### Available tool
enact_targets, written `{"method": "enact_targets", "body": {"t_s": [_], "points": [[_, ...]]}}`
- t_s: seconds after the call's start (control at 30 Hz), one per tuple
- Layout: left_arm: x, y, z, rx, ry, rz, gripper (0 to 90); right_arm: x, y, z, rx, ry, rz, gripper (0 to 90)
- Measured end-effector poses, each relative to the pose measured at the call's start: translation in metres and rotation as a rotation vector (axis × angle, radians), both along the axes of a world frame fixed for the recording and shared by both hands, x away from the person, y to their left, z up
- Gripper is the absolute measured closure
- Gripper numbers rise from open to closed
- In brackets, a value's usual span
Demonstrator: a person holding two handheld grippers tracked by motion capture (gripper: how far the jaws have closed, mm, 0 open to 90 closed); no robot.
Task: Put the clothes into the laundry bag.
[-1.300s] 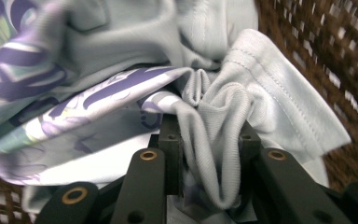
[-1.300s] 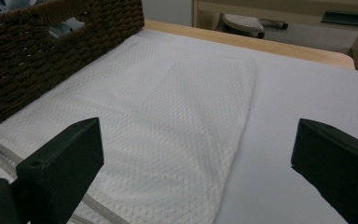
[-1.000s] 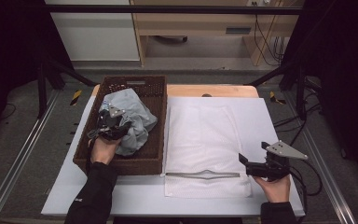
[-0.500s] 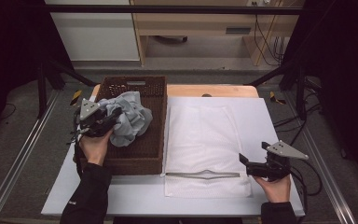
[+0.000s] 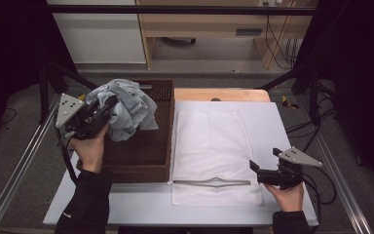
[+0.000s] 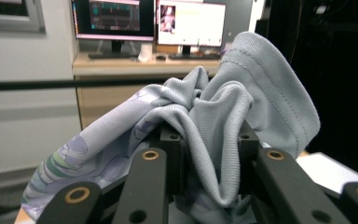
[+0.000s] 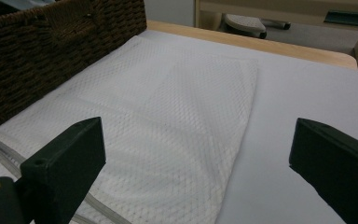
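The bunched grey garment (image 5: 126, 109), pinched in the left gripper (image 5: 93, 115) above the wicker basket's (image 5: 141, 168) far-left corner, should be lifted clear of the rim before crossing to the white mesh laundry bag (image 5: 214, 146), near whose zipper (image 5: 212, 183) the right gripper (image 5: 259, 171) waits spread.

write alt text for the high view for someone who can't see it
A person's left gripper holds a crumpled grey garment lifted above a dark wicker basket. Beside the basket, a white mesh laundry bag lies flat on the table, with the open right gripper at its near corner.
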State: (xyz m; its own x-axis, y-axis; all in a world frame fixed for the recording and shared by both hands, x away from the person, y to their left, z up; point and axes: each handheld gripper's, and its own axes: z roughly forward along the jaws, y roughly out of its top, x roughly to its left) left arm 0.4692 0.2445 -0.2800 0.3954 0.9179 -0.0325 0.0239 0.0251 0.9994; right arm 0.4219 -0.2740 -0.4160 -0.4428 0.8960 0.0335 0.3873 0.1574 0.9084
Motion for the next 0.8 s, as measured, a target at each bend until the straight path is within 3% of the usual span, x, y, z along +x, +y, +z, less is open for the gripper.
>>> {"method": "enact_targets", "body": {"t_s": [0.3, 0.8], "points": [[-0.015, -0.005, 0.029, -0.030, -0.071, -0.030, 72.0, -0.001, -0.001, 0.001, -0.001, -0.007, -0.002, 4.1], [-0.035, -0.043, 0.056, -0.040, -0.131, -0.140, 71.9, -0.002, -0.003, 0.003, 0.004, -0.018, -0.001, 4.7]]}}
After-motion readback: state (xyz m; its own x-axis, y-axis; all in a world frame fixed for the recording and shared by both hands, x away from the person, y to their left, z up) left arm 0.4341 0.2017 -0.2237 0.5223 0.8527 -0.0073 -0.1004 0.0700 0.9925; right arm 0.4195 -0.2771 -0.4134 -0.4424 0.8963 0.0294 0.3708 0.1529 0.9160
